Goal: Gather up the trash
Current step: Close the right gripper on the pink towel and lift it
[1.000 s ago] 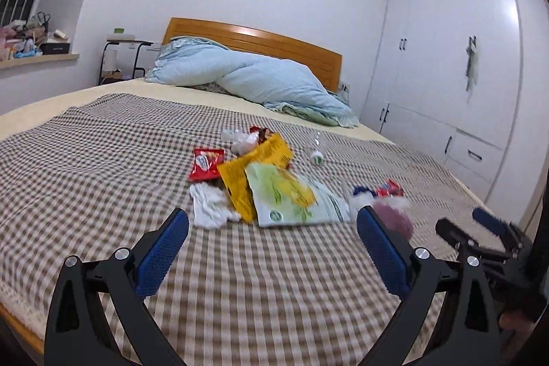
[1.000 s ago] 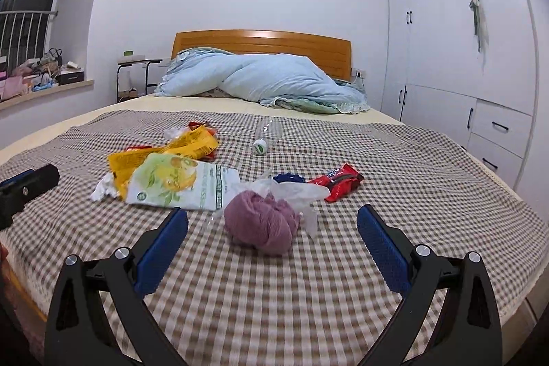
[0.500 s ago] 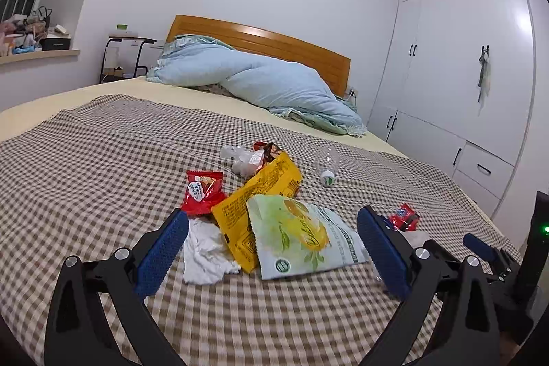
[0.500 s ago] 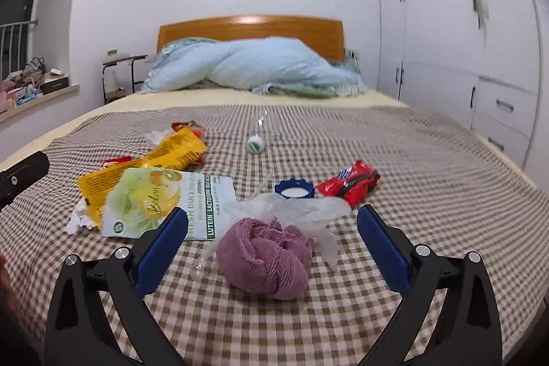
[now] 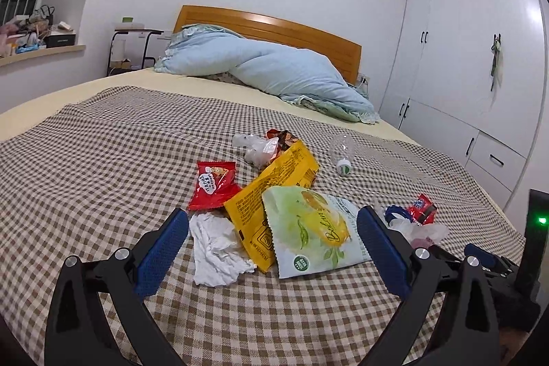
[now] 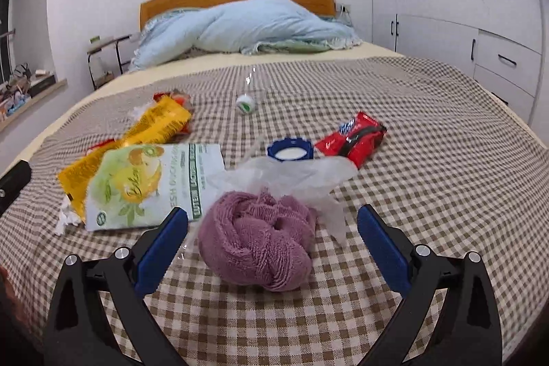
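Note:
Trash lies scattered on a brown checked bedspread. My left gripper is open just before a crumpled white tissue, a yellow snack bag and a green-and-white bag; a small red packet lies beyond. My right gripper is open, its blue pads on either side of a mauve cloth ball. Behind the ball are a clear plastic bag, a blue cap, a red wrapper and a clear bottle. The green-and-white bag lies to the ball's left.
A rumpled light-blue duvet lies against the wooden headboard. White wardrobes line the right wall. A small side table and a cluttered sill are at the left. The right gripper shows at the left view's lower right.
Both grippers have moved forward toward the trash, which now looms larger. The right gripper has dropped toward the mauve cloth ball. Both stay open; nothing has been picked up.

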Action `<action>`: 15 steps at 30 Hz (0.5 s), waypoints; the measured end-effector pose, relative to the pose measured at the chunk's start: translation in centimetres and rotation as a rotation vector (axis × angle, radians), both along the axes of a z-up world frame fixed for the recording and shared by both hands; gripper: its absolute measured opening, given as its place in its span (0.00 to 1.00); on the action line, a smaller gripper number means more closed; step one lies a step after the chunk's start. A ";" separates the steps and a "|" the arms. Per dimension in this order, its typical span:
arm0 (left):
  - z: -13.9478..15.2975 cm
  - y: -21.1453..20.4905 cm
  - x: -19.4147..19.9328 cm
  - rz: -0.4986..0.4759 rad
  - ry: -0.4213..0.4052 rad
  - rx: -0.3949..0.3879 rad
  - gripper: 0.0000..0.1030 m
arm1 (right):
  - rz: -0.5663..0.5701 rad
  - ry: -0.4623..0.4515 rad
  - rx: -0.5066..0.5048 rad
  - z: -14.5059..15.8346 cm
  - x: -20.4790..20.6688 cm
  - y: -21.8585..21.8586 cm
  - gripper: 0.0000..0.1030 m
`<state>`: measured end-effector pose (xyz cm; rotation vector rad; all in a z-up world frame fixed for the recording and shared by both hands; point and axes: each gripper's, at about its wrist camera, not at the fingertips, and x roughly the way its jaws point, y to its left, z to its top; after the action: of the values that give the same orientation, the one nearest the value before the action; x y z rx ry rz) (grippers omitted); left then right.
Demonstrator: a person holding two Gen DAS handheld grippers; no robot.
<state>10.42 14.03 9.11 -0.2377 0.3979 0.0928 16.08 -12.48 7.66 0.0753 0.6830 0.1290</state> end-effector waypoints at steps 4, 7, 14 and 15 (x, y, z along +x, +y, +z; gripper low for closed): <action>-0.1 0.3 -0.3 0.007 0.005 -0.004 0.92 | 0.016 0.066 0.017 -0.9 1.2 0.0 0.92; 0.1 0.6 -0.4 0.016 0.001 -0.004 0.92 | 0.030 0.116 0.029 -1.6 1.8 -0.1 0.92; -0.2 0.9 -0.1 0.023 0.021 -0.024 0.92 | 0.079 0.173 0.015 -2.8 2.1 1.0 0.67; -0.2 0.9 -0.1 0.023 0.022 -0.026 0.92 | 0.082 0.184 0.018 -3.0 2.2 1.0 0.67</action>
<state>10.34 14.92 8.93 -0.2666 0.4188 0.1133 18.30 -11.48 4.64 0.0767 0.8696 0.2090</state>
